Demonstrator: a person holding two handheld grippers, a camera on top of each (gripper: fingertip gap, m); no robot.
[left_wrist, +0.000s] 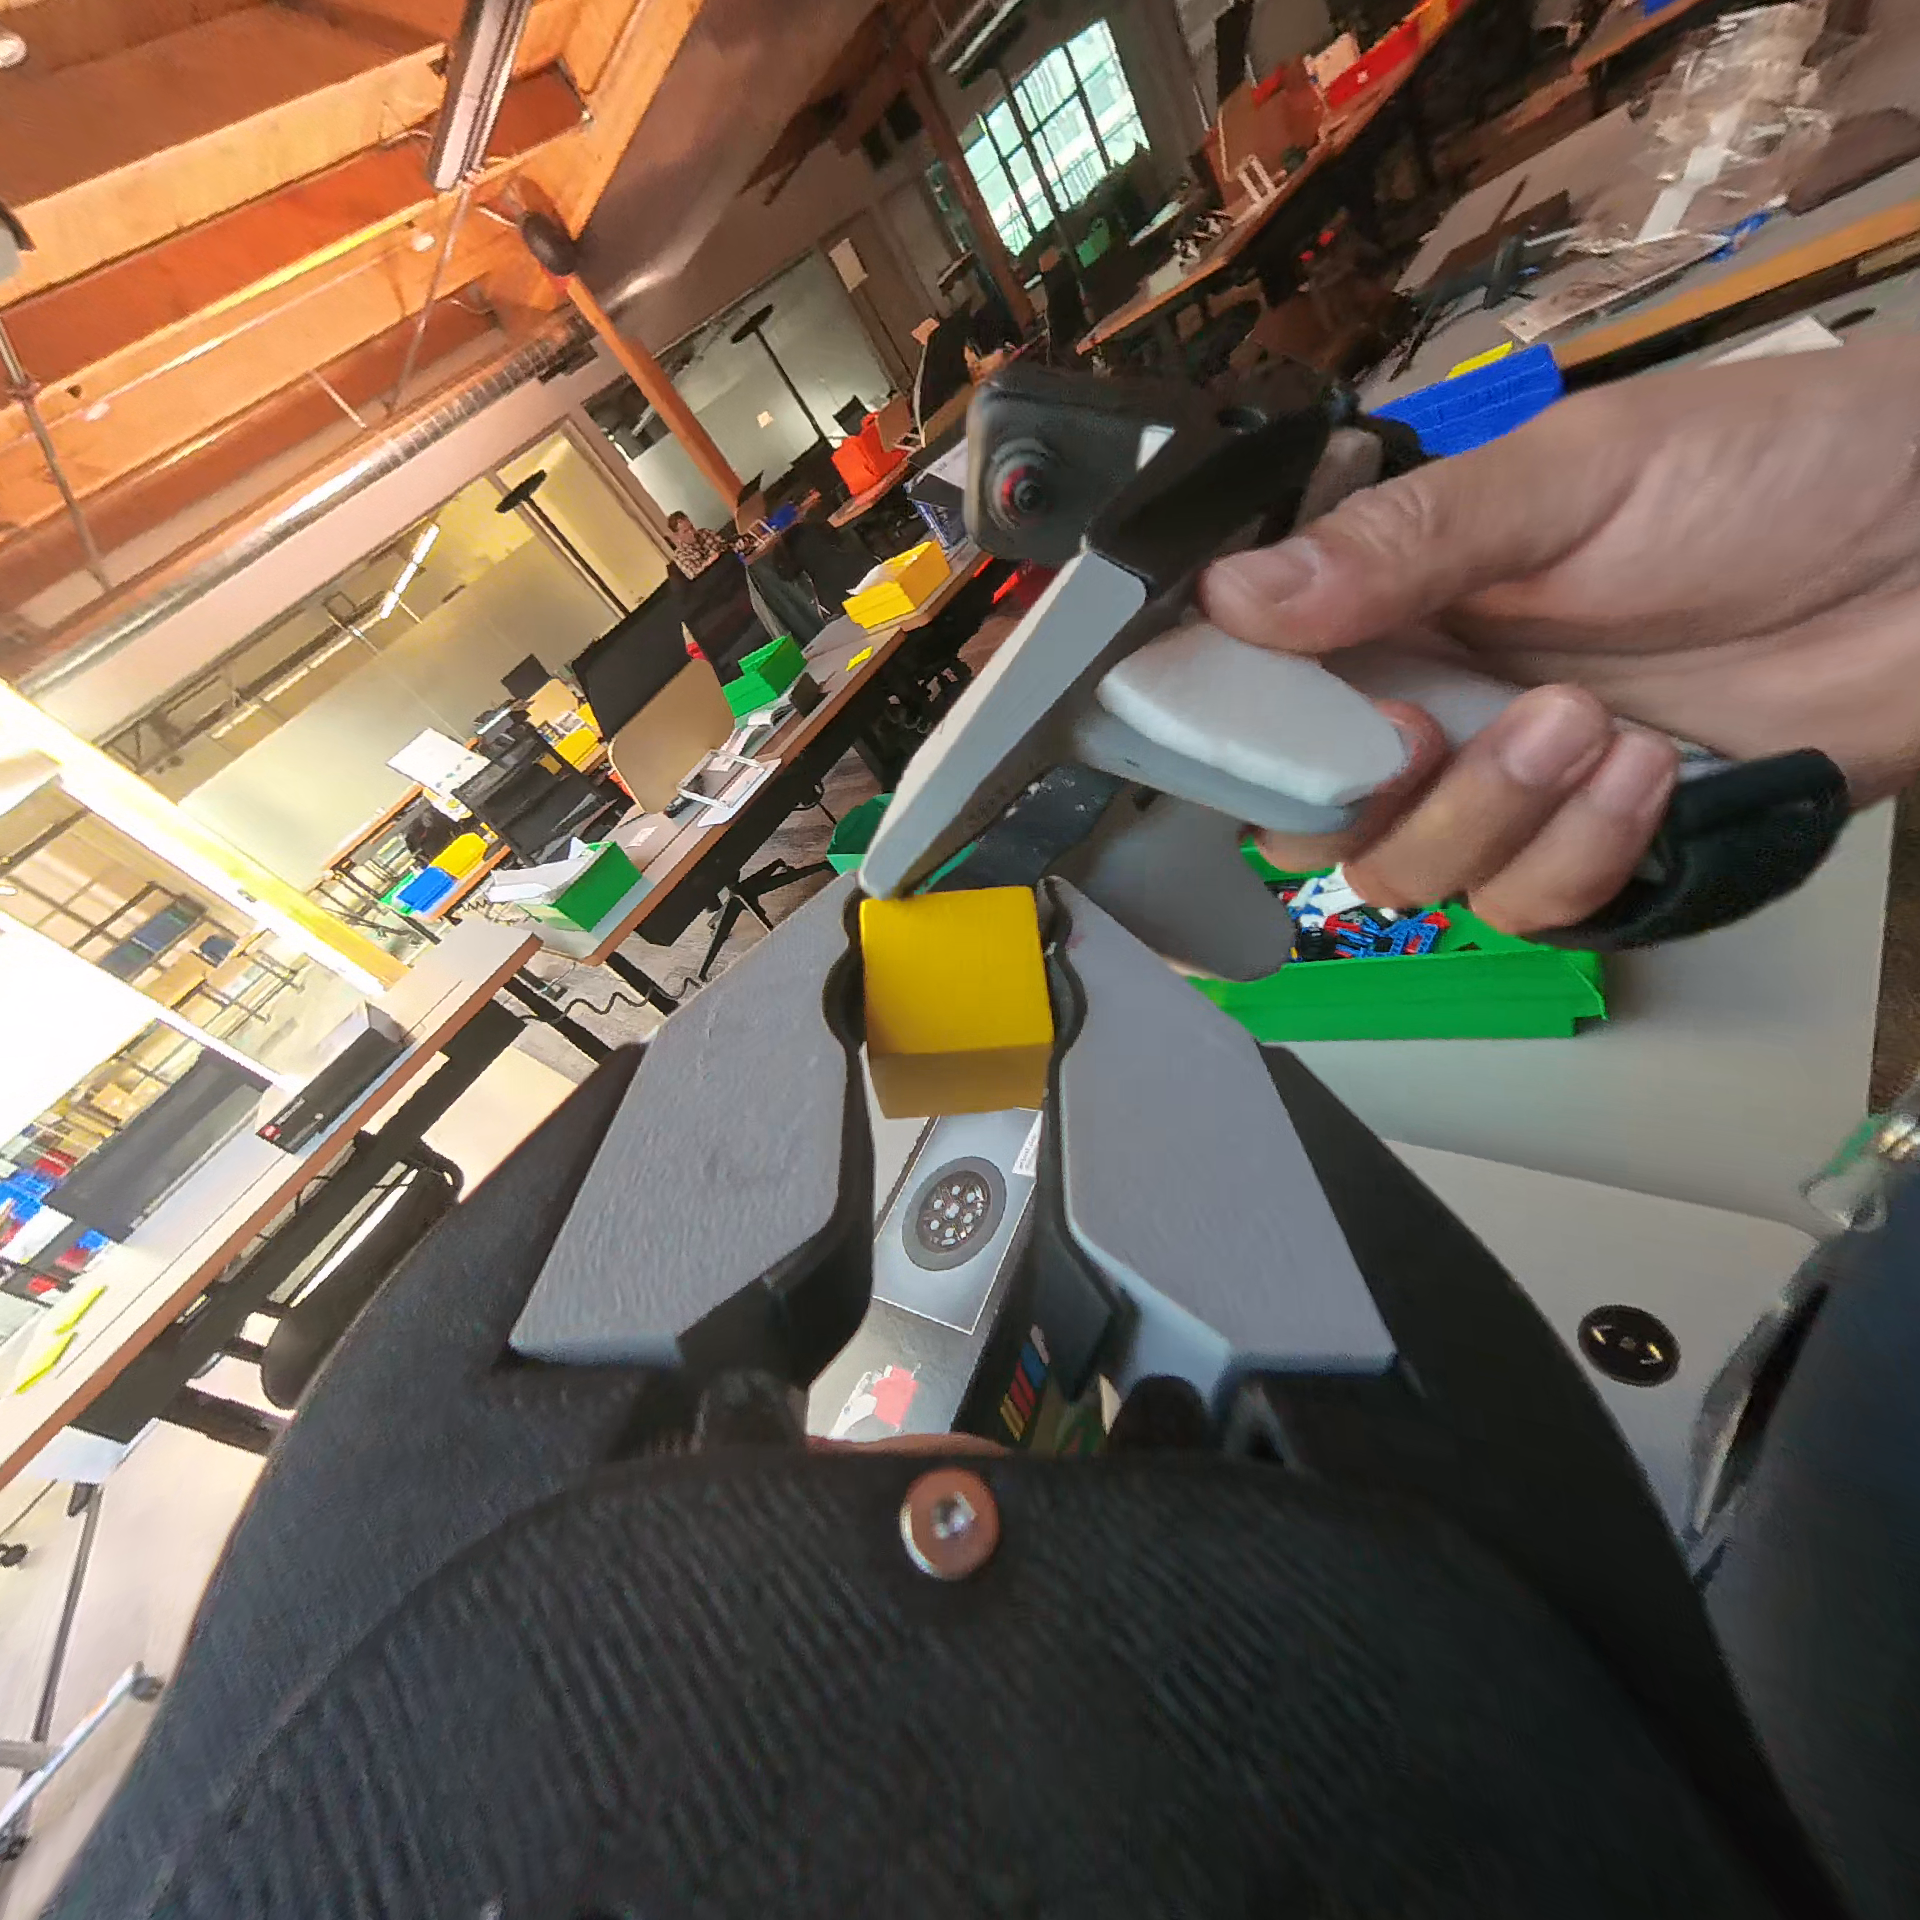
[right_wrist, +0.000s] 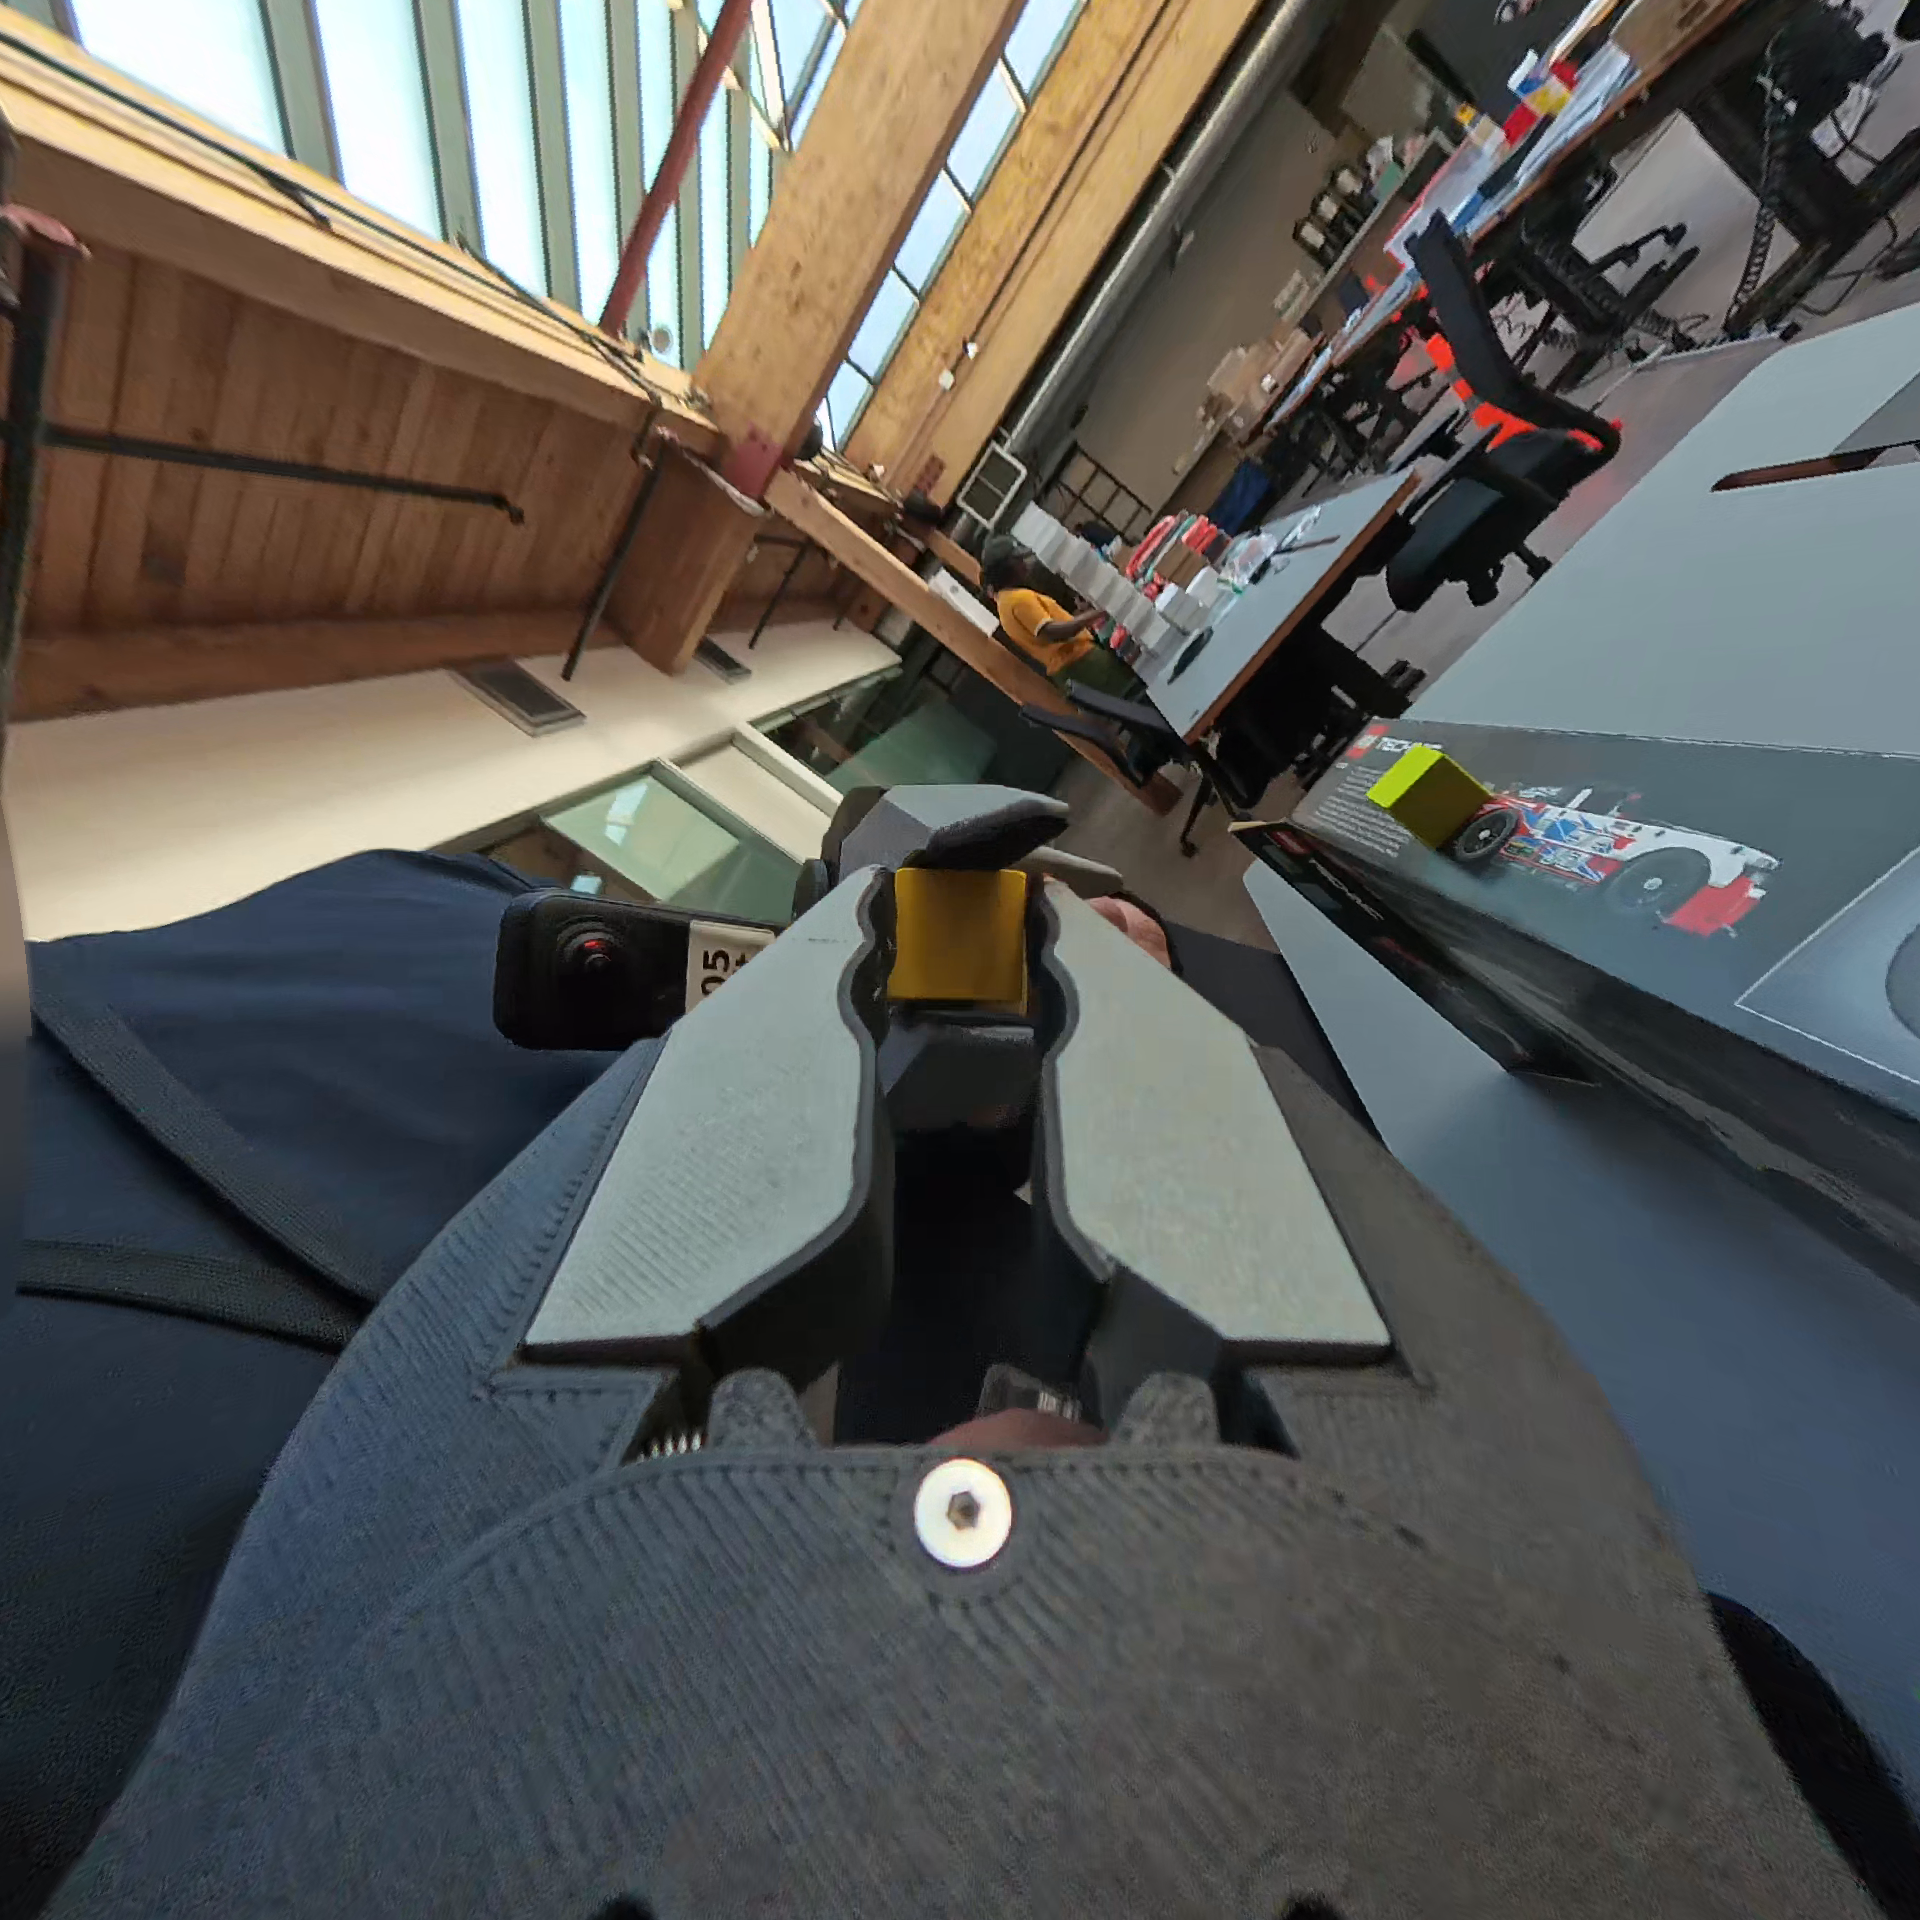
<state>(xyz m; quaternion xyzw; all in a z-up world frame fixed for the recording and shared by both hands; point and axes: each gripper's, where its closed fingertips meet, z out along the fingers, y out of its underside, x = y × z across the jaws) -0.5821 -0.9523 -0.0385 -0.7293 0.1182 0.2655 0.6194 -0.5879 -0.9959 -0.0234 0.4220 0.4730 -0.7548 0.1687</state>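
In the left wrist view my left gripper (left_wrist: 956, 912) is shut on a yellow cube (left_wrist: 951, 982), with both pads pressed on its sides, held in the air above the table. One finger (left_wrist: 997, 727) of my right gripper, held by a hand (left_wrist: 1558, 582), rests on the cube's far top corner. In the right wrist view my right gripper (right_wrist: 958, 896) is shut on the same yellow cube (right_wrist: 958, 940). The left gripper's fingers (right_wrist: 987, 831) lie above and below the cube there. Both grippers hold the cube at once.
A second, yellow-green cube (right_wrist: 1429, 795) sits on a dark box with a car picture (right_wrist: 1662, 935) on the grey table (right_wrist: 1714, 582). A green tray (left_wrist: 1403, 1003) with several small bricks stands behind the grippers. Desks and chairs fill the room beyond. Left and right tips are no more than a few centimetres apart.
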